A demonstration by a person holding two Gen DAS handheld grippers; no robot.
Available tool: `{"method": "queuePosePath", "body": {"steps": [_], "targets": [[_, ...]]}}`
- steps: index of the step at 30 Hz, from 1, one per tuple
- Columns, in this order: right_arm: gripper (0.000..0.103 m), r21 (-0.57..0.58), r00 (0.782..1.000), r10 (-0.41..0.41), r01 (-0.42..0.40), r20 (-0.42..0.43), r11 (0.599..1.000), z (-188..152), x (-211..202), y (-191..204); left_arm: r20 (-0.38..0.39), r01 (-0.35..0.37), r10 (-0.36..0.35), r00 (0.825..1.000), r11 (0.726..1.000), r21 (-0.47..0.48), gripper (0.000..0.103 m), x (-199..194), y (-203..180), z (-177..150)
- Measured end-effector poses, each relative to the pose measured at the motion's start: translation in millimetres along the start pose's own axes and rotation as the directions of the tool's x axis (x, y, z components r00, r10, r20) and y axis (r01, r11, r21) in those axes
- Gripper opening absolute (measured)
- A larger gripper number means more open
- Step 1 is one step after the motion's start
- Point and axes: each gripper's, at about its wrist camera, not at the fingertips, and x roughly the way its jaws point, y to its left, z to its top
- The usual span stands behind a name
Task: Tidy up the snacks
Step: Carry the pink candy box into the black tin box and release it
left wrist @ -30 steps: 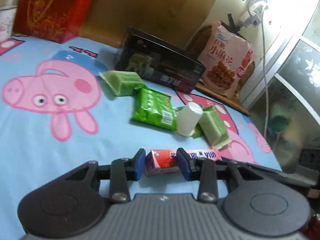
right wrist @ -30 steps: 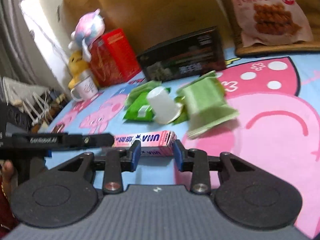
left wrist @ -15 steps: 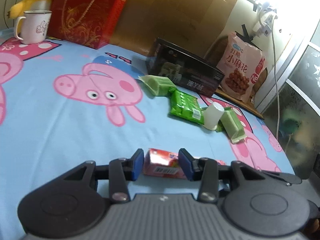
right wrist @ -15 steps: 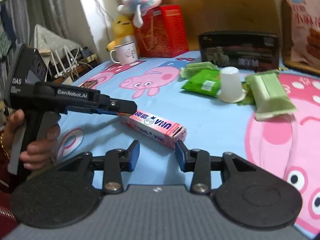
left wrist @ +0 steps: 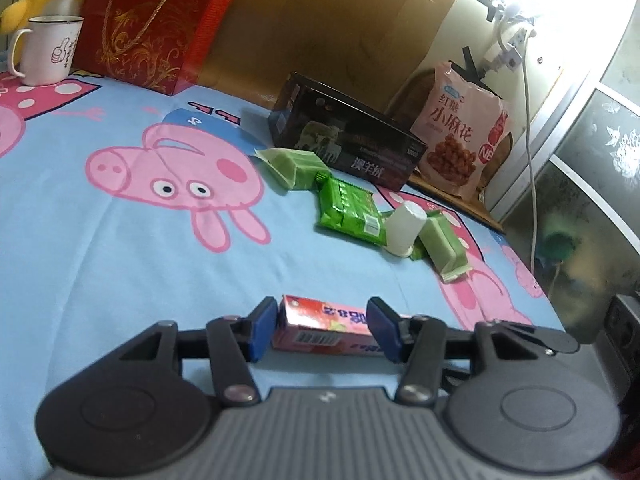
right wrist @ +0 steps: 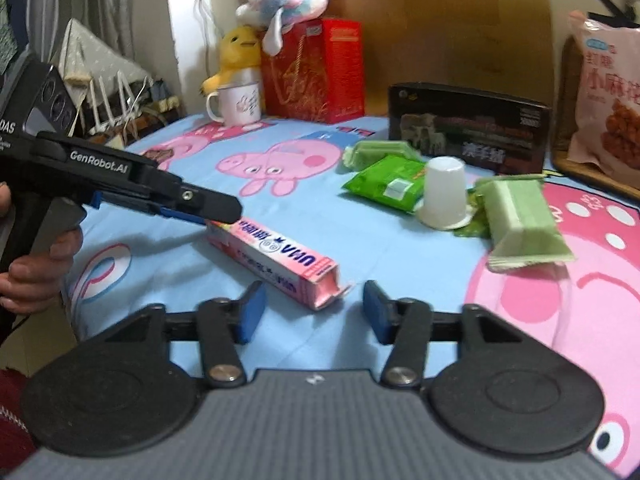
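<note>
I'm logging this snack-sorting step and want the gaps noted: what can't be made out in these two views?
- Left wrist view: the pink box runs behind the left gripper fingers; its right end is hidden.
- Right wrist view: the left gripper covers the box's far end, so pad contact is unclear.
- Right wrist view: the pink snack bag is cut by the right edge.
- Both views: the upturned white cup hides whatever is under it.
</note>
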Motion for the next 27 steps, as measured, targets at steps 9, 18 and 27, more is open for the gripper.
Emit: {"method": "queuePosePath", "body": {"steps": [9, 18, 27], "targets": [[0.031, -0.020, 0.997, -0.029, 0.030, 0.067, 0.999, 27, -1, -15, 0.073, -0.009, 0.004, 0.997, 0.998, 0.065, 0.049, 3, -21, 42], [0.031, -0.015, 0.961, -0.140, 0.148, 0.238, 0.989, 113, 20, -88, 0.241, -0.047, -0.004, 0.970, 0.978, 0.204, 0.049, 69, -68, 157], [0.034, 0.043, 0.959, -0.213, 0.208, 0.185, 0.977, 152, 87, -147, 0.196, -0.187, 0.148, 0.969, 0.962, 0.197, 0.052, 169, -50, 211]]}}
